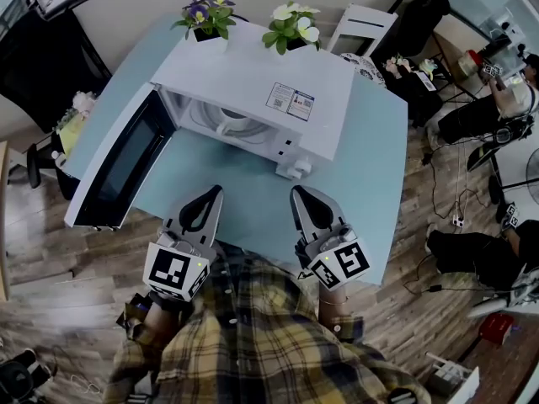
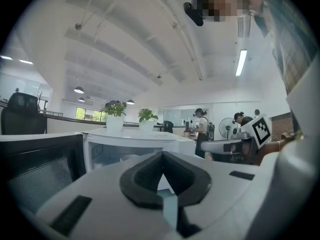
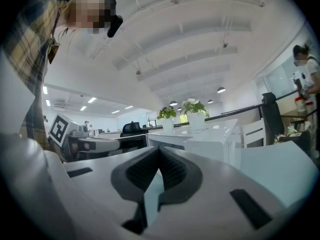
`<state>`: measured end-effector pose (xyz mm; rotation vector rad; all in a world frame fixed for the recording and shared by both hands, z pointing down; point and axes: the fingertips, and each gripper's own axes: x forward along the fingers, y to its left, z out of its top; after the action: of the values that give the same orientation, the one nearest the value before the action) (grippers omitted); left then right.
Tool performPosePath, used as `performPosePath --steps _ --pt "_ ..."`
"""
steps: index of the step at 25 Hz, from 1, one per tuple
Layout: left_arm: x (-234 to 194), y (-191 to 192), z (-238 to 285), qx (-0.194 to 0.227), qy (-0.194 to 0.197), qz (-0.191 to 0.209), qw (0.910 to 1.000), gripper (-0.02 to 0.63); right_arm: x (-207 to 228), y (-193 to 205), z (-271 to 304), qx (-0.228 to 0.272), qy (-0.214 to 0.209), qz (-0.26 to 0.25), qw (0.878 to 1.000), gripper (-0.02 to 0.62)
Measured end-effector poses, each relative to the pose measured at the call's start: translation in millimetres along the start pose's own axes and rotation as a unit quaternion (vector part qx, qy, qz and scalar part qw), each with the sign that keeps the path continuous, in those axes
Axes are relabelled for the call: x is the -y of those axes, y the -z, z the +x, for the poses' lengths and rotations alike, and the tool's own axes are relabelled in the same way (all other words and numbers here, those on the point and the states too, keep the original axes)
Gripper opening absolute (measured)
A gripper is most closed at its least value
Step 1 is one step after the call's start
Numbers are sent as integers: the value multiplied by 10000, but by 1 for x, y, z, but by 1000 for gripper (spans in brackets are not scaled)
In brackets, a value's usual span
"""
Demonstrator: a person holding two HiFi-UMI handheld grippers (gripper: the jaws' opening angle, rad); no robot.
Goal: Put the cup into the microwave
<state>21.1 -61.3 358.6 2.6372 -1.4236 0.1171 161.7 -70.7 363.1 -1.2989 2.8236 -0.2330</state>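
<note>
A white microwave (image 1: 261, 91) stands on the light blue table (image 1: 370, 158) with its door (image 1: 122, 162) swung wide open to the left. Inside the cavity sits a white cup (image 1: 231, 126). My left gripper (image 1: 216, 192) and right gripper (image 1: 297, 192) hover side by side over the table's near part, just in front of the microwave and pointing at it. Both are shut with nothing between the pads. In the left gripper view the joined pads (image 2: 142, 176) face the open cavity (image 2: 125, 151). In the right gripper view the shut pads (image 3: 175, 171) face the microwave's side (image 3: 200, 139).
Two potted plants (image 1: 206, 15) (image 1: 292, 25) stand on top of the microwave. A small white piece (image 1: 295, 168) sits at the microwave's front right corner. A white chair (image 1: 362, 28) is behind the table. People and cables are on the floor at the right (image 1: 488, 116).
</note>
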Motion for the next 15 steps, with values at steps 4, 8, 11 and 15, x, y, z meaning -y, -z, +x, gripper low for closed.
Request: performPosePath --steps 4,8,11,15 --pt "-1 0 -2 11 5 11 10000 -8 2 1 -1 6 89 15 10000 2" --pt "-3 1 -3 10 -4 -20 10000 -8 2 0 -3 7 137 0 9999 2" --pt "-3 3 -4 -11 3 -41 10000 -8 2 0 -3 1 164 -22 9999 2" --pt "-2 4 -5 -7 35 -58 10000 -8 1 0 -5 -24 187 -25 9998 2"
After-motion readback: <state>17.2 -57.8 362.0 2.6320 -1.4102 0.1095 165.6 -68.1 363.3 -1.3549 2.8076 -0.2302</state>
